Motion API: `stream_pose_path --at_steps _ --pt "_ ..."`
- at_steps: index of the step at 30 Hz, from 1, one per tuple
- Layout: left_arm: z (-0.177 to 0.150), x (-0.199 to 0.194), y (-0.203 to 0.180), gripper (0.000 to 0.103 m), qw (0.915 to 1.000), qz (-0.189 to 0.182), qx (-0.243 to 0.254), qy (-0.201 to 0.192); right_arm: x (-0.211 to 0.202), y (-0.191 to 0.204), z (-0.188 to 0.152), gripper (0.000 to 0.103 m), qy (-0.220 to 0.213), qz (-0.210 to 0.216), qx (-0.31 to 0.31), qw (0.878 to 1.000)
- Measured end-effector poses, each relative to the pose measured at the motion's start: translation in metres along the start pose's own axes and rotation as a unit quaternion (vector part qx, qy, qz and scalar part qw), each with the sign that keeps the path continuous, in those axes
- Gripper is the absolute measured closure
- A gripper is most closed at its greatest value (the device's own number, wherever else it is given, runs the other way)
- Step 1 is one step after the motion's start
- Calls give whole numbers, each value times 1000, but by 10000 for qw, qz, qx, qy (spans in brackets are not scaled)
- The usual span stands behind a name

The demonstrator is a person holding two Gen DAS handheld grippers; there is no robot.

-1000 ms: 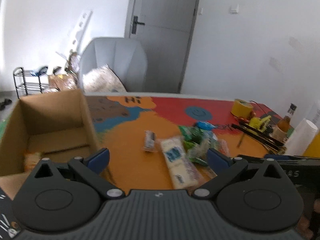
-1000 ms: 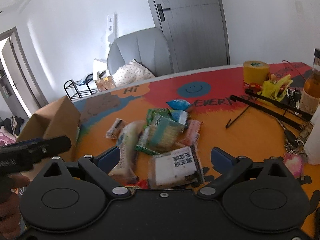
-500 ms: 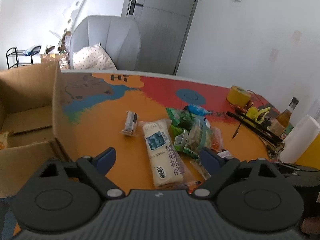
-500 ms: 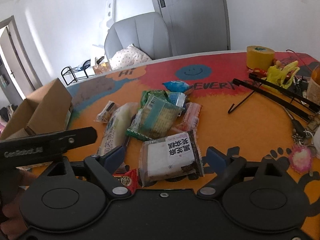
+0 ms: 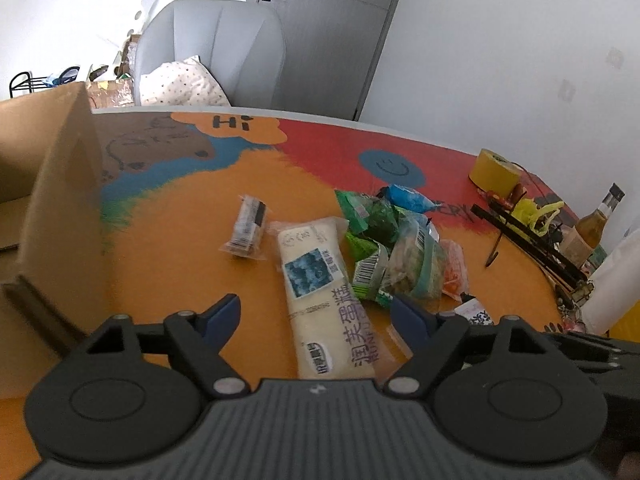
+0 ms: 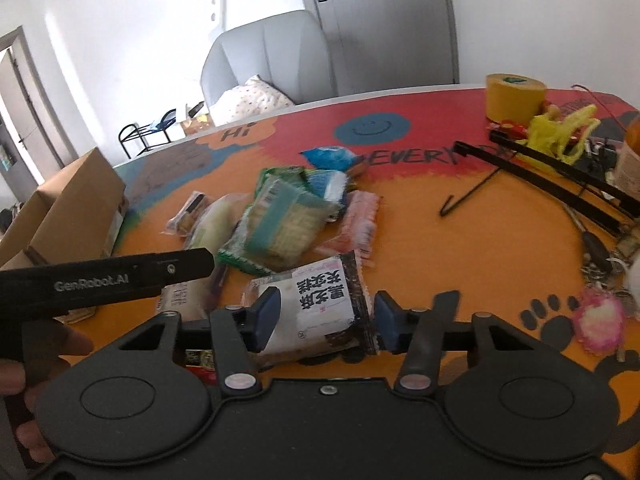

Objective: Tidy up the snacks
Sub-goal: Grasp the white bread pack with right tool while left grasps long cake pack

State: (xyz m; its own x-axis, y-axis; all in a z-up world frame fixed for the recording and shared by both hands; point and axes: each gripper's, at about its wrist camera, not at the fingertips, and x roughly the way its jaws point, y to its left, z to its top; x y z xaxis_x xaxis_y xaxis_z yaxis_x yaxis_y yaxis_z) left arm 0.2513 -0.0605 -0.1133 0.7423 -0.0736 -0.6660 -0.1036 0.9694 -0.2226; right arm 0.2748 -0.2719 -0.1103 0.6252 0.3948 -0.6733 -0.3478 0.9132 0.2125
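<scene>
A pile of snack packets lies on the colourful table. In the left wrist view my left gripper (image 5: 316, 314) is open, its fingers either side of a long white packet (image 5: 322, 292). A small packet (image 5: 249, 226) lies beyond it, with green packets (image 5: 374, 236) to the right. In the right wrist view my right gripper (image 6: 325, 320) has its jaws narrowed around a black-and-white packet (image 6: 320, 306); whether the pads touch it is unclear. The left gripper's body (image 6: 108, 276) shows at left. A cardboard box (image 5: 48, 184) stands at the left.
A yellow tape roll (image 6: 514, 96), yellow toy (image 6: 564, 130), black rods (image 6: 560, 178), a bottle (image 5: 592, 224) and a pink pompom (image 6: 600, 322) crowd the table's right side. A grey chair (image 5: 212, 52) stands behind the table.
My left gripper moved right, away from the box, and down over the long white packet. My right gripper lowered onto the black-and-white packet and its jaws narrowed around it.
</scene>
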Motion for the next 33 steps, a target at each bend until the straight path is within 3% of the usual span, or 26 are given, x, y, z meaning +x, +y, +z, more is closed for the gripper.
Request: stream_pose_path --at_steps 8,10,14,19,22,28,33 --pt "-2 16 -5 42 9997 39 -41 224 -4 -4 -1 53 60 -162 52 9998" --pt "-1 16 -4 45 9997 65 -46 220 -7 -1 0 46 66 -210 24 9998" --pt "2 17 -2 62 9995 146 70 285 -6 11 4 26 -12 -240 -128 9996" --pt "3 12 9 70 9994 37 60 330 13 23 3 23 134 -464 -366 9982" --pt "2 8 14 71 9994 10 21 356 20 26 1 23 238 -523 -448 9973" --pt "0 0 23 74 9994 -99 -16 324 20 37 -3 41 319 -724 -731 9942" --pt "-1 -11 32 76 9993 -161 -84 323 12 43 -6 44 246 -731 -694 9946"
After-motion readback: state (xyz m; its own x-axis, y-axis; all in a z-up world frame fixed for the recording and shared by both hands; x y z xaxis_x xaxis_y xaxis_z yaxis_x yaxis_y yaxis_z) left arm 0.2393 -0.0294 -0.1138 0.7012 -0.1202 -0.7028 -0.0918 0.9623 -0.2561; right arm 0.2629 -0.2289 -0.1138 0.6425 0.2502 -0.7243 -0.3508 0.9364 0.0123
